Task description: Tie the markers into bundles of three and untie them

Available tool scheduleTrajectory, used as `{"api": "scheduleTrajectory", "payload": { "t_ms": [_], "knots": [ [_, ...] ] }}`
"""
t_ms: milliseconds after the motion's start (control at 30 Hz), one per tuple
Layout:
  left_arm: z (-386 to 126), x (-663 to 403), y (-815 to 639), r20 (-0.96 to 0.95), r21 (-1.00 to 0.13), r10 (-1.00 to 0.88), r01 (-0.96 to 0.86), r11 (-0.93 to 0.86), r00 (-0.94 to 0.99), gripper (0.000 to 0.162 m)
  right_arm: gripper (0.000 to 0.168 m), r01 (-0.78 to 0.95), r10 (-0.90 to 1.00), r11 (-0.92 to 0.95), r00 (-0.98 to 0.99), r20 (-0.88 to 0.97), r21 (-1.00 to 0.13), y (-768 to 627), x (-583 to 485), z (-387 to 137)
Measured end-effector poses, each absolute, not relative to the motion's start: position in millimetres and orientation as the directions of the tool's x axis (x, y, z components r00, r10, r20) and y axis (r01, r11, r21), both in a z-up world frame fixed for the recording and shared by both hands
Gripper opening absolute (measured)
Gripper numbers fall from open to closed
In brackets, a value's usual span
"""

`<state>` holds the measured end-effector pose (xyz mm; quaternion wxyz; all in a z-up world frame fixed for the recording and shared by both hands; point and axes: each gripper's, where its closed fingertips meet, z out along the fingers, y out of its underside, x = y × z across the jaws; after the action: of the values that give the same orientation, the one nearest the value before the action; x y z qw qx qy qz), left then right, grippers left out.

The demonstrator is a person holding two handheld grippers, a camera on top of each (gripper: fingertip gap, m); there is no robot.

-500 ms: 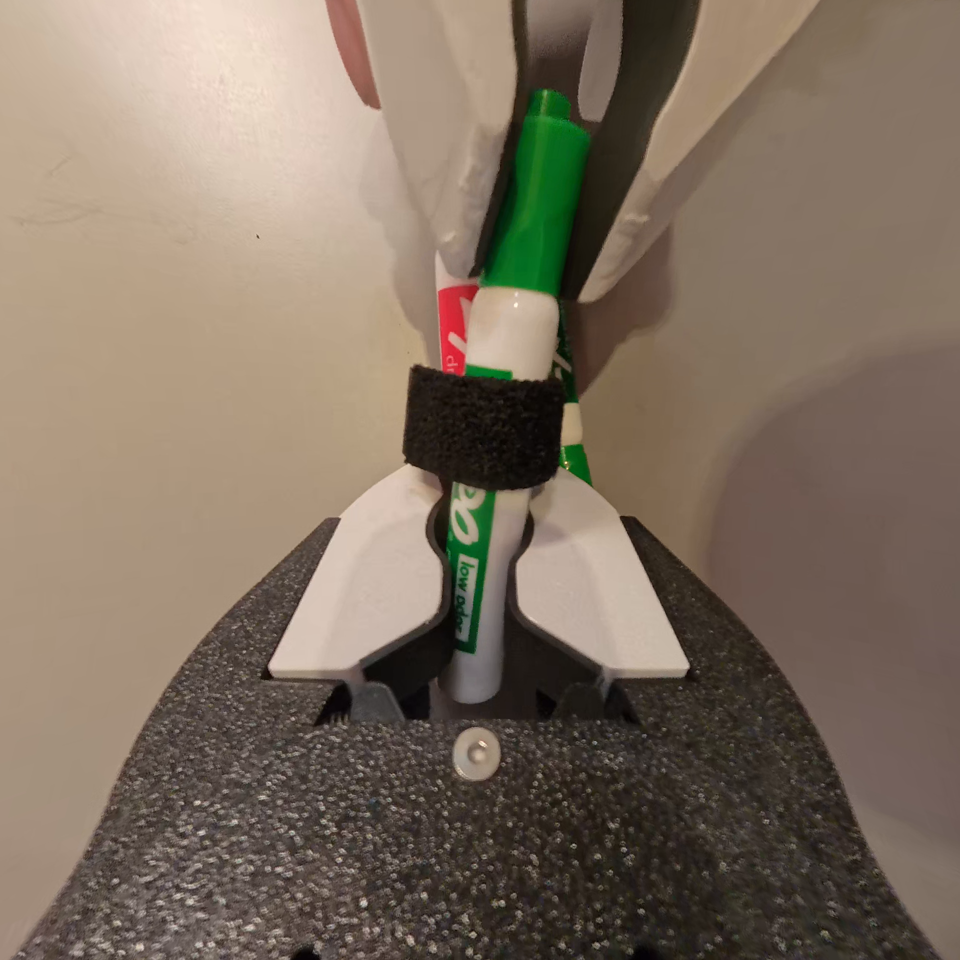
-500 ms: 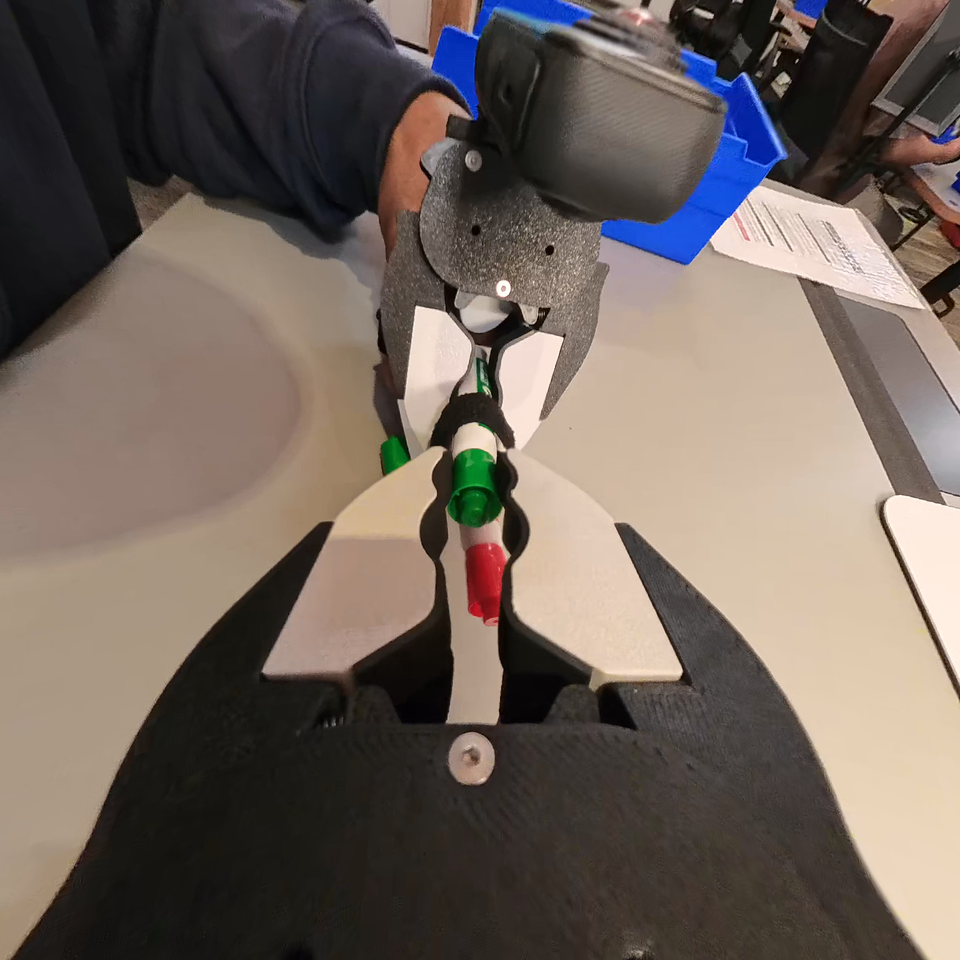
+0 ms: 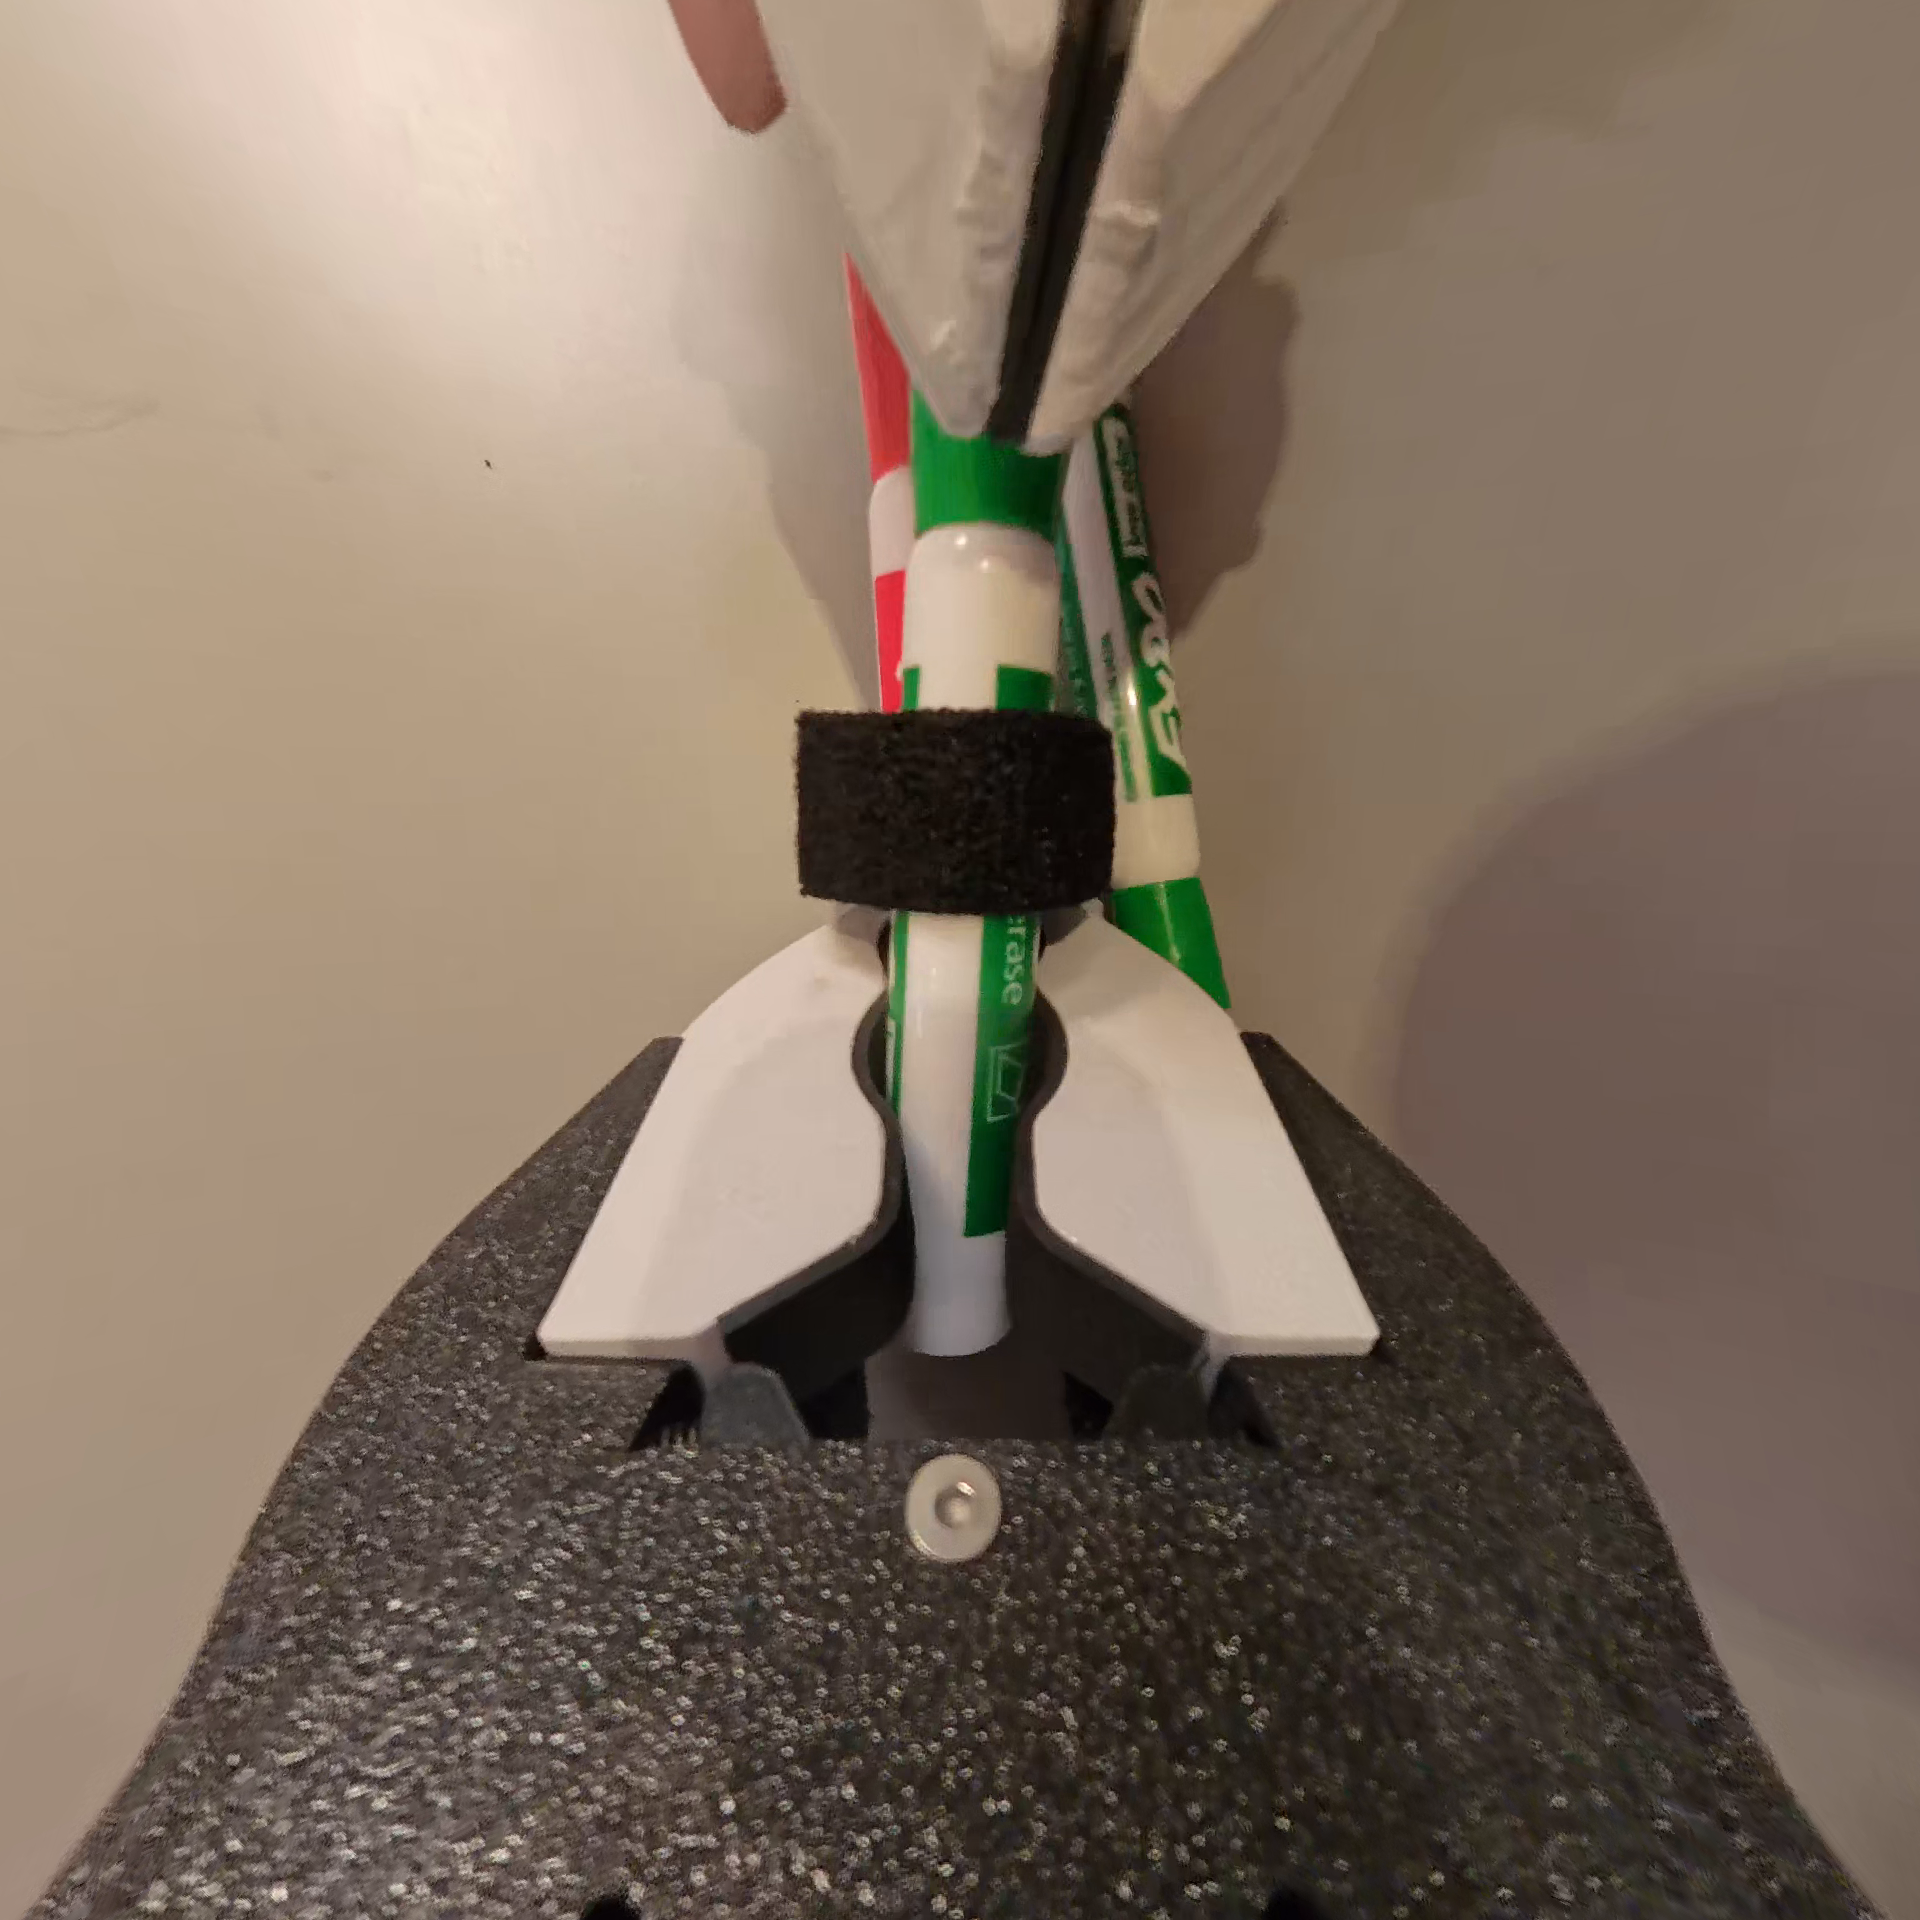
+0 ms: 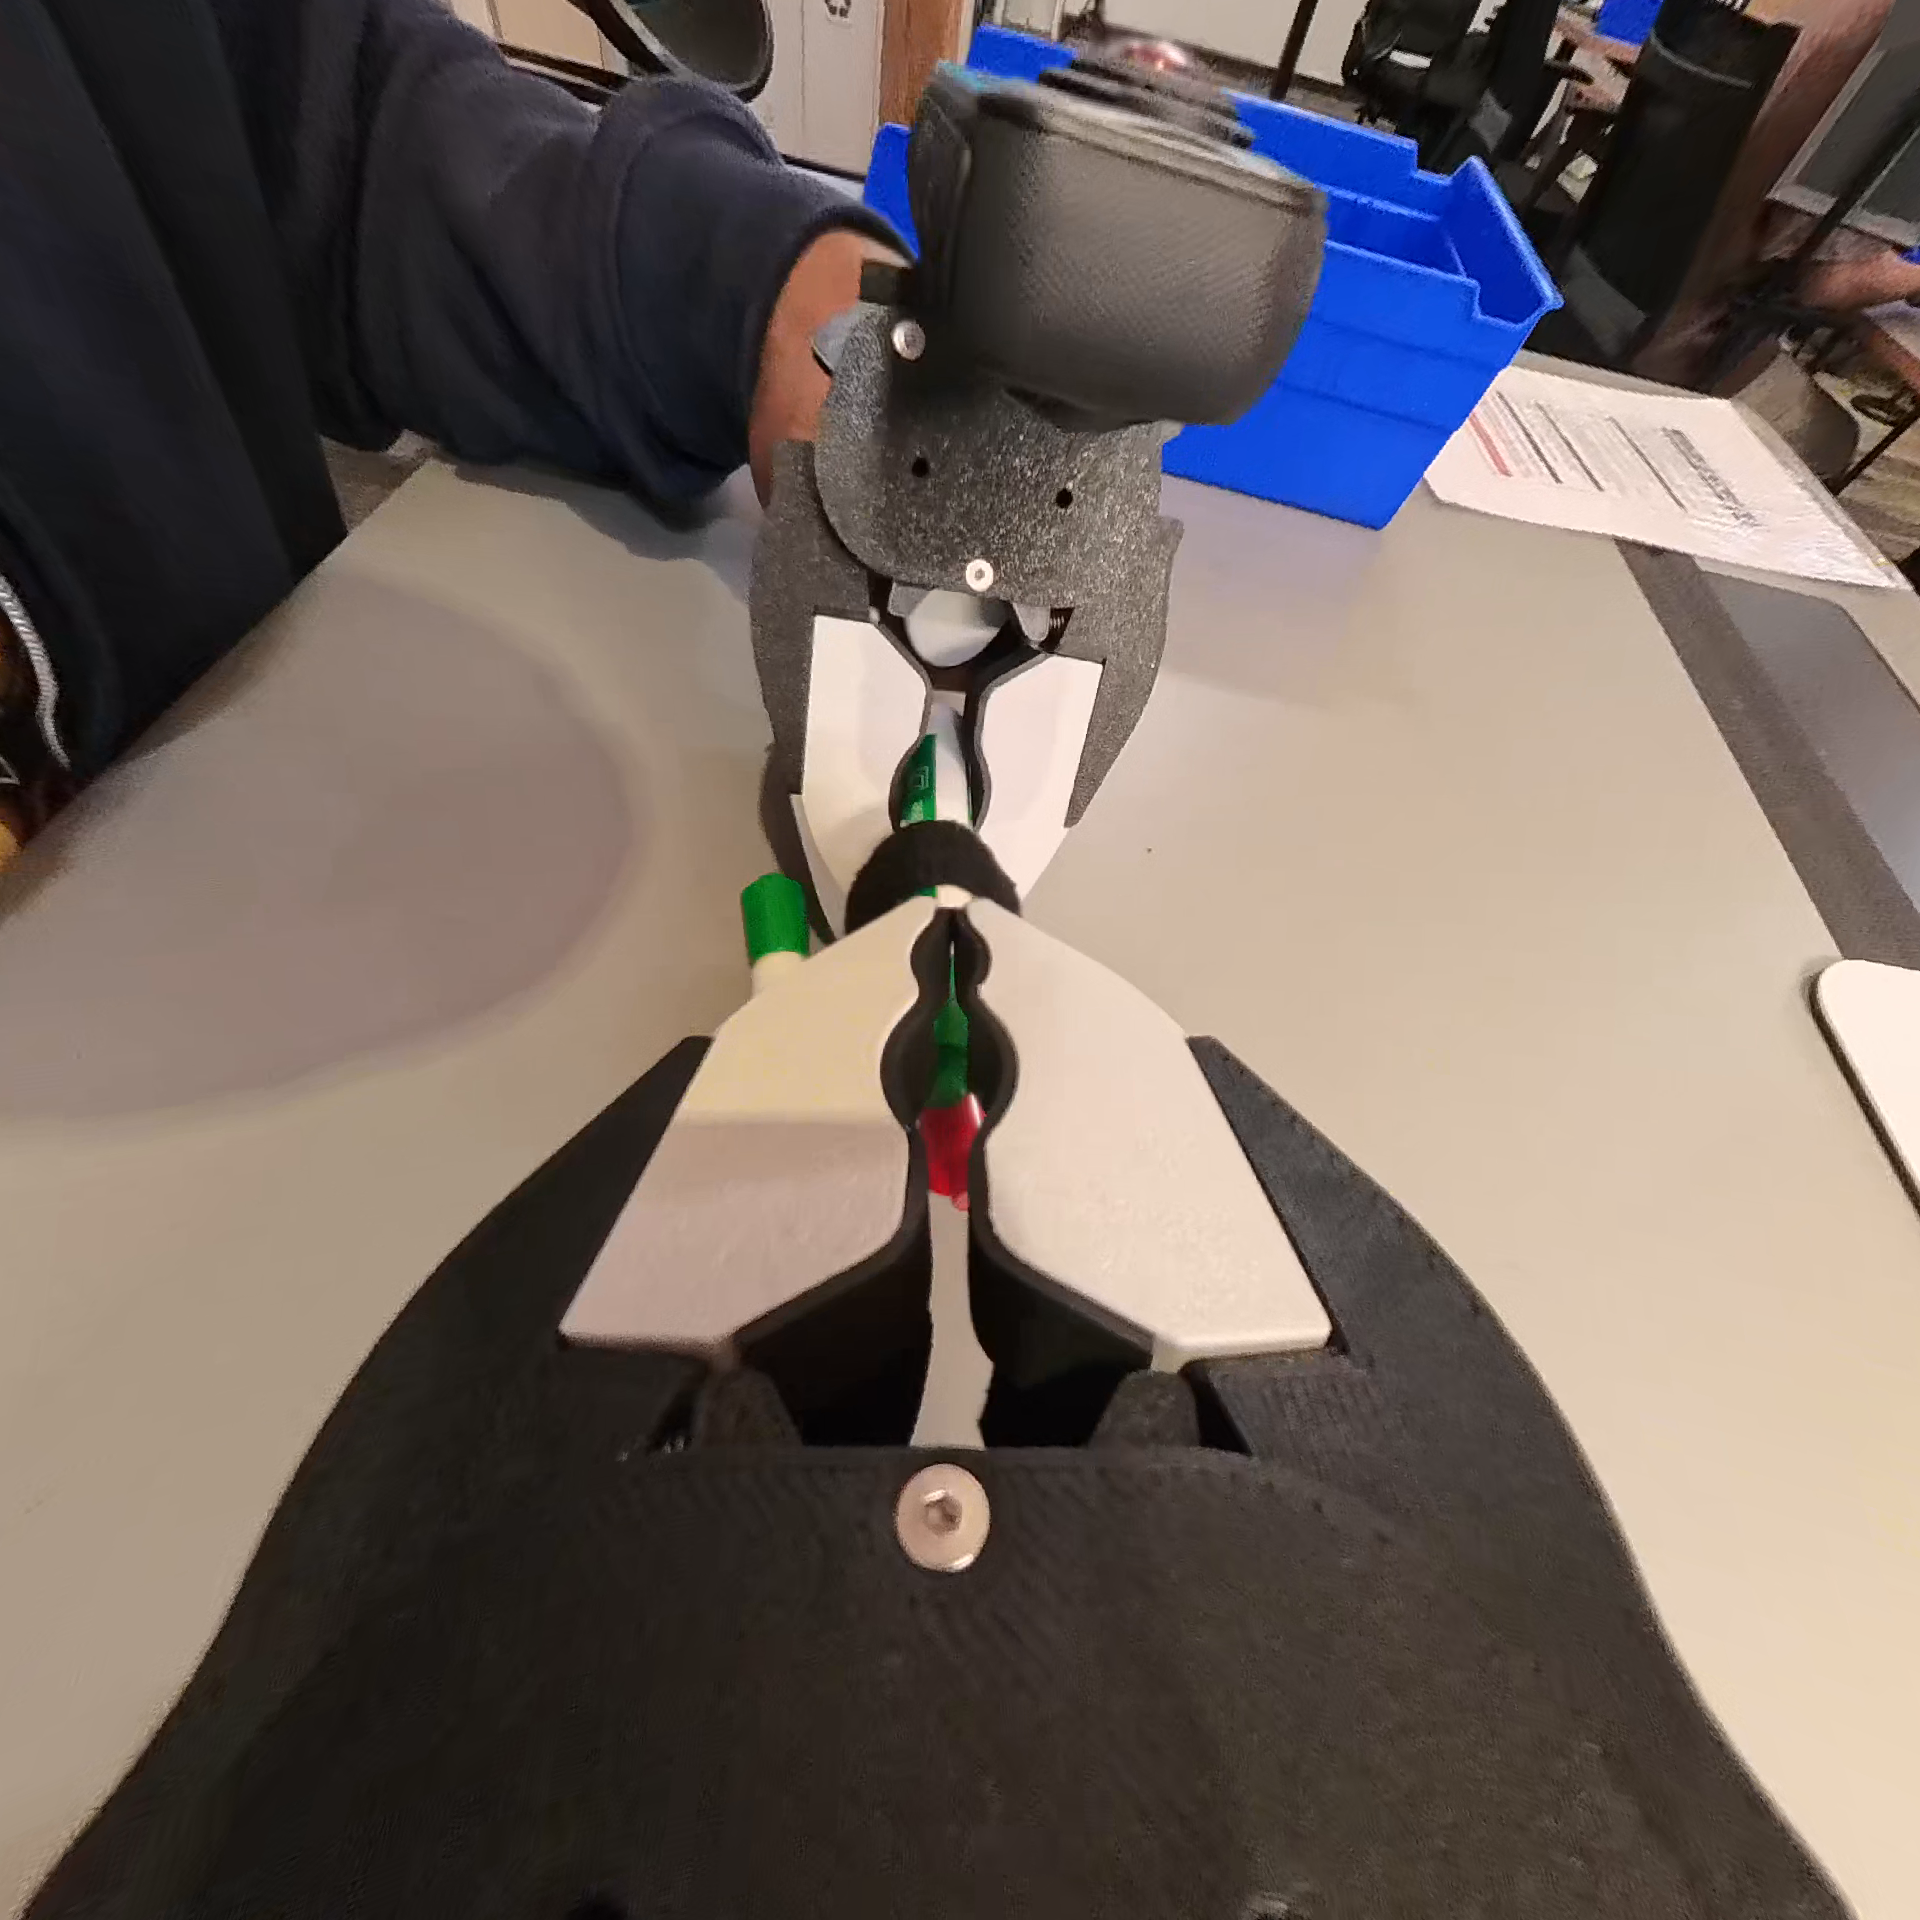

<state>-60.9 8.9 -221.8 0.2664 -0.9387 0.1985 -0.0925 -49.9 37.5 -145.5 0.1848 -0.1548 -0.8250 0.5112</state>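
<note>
My left gripper (image 3: 961,925) is shut on the barrel of a green-and-white marker (image 3: 971,623). A black strap (image 3: 954,810) loops around it just past the fingertips. A red marker (image 3: 883,374) and a second green marker (image 3: 1143,707) lie beside it, low over the table. My right gripper (image 4: 951,914) faces the left gripper (image 4: 935,790) and is shut over the held marker's green cap (image 4: 945,1029). A red cap (image 4: 948,1143) shows below it. The strap (image 4: 914,873) sits between the two grippers. The second marker's green cap (image 4: 774,914) sticks out at the left.
The grey table (image 4: 1403,883) carries blue bins (image 4: 1403,343) at the back, a printed sheet (image 4: 1662,468) at the back right and a white board (image 4: 1881,1060) at the right edge. A person's dark sleeve (image 4: 520,260) reaches in from the left. The tips of one gripper are about 8 cm away from the tips of the other.
My right gripper has slid forward along the marker up to the strap and its fingers have closed over the green cap. The left gripper keeps its hold.
</note>
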Motion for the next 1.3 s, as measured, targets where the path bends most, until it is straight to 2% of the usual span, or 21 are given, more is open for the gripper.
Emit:
{"api": "scheduleTrajectory", "payload": {
  "t_ms": [67,133,267,367,433,567,833,933,1067,1300],
  "knots": [
    [-221.8,-61.4,9.0,0.077,-0.544,-0.422,-0.317,-0.777,0.903,0.017,0.003,0.066,0.449,0.428,-0.881,0.149,-0.901,39.6,-50.2,-144.5],
    [-221.7,-63.3,9.1,0.074,-0.543,-0.414,-0.311,-0.78,0.907,0.017,0.021,0.069,0.453,0.462,-0.875,0.169,-0.884,44.8,-50.6,-147.9],
    [-221.9,-63.5,8.8,0.071,-0.533,-0.409,-0.312,-0.786,0.91,0.017,0.036,0.025,0.419,0.617,-0.856,0.302,-0.786,43.5,-52.2,-165.9],
    [-222.0,-62.1,8.6,0.064,-0.521,-0.409,-0.319,-0.792,0.91,0.017,0.036,0.002,0.379,0.696,-0.85,0.366,-0.718,31.8,-53.7,-178.1],
    [-222.2,-60.0,7.4,0.065,-0.513,-0.419,-0.33,-0.792,0.906,0.017,0.02,0.001,0.369,0.726,-0.845,0.388,-0.688,29.5,-55.1,-183.0],
    [-220.6,-56.3,7.5,0.085,-0.521,-0.424,-0.322,-0.79,0.902,0.017,0.017,0.028,0.375,0.699,-0.865,0.333,-0.715,30.2,-53.1,-180.4],
    [-222.4,-57.4,8.6,0.081,-0.526,-0.423,-0.322,-0.787,0.903,0.017,0.018,0.074,0.387,0.71,-0.872,0.3,-0.7,35.8,-51.9,-177.9],
    [-217.7,-57.9,7.3,0.143,-0.554,-0.41,-0.27,-0.787,0.901,0.017,0.033,0.098,0.43,0.665,-0.861,0.272,-0.74,43.0,-55.0,-171.6],
    [-208.7,-62.9,6.0,0.223,-0.583,-0.391,-0.199,-0.787,0.893,0.017,0.044,0.123,0.482,0.564,-0.852,0.204,-0.817,52.9,-56.6,-156.4],
    [-182.3,-71.7,2.2,0.312,-0.607,-0.399,-0.142,-0.782,0.862,0.016,0.05,0.189,0.563,0.383,-0.824,0.066,-0.904,58.3,-56.4,-149.9]
  ]
}}
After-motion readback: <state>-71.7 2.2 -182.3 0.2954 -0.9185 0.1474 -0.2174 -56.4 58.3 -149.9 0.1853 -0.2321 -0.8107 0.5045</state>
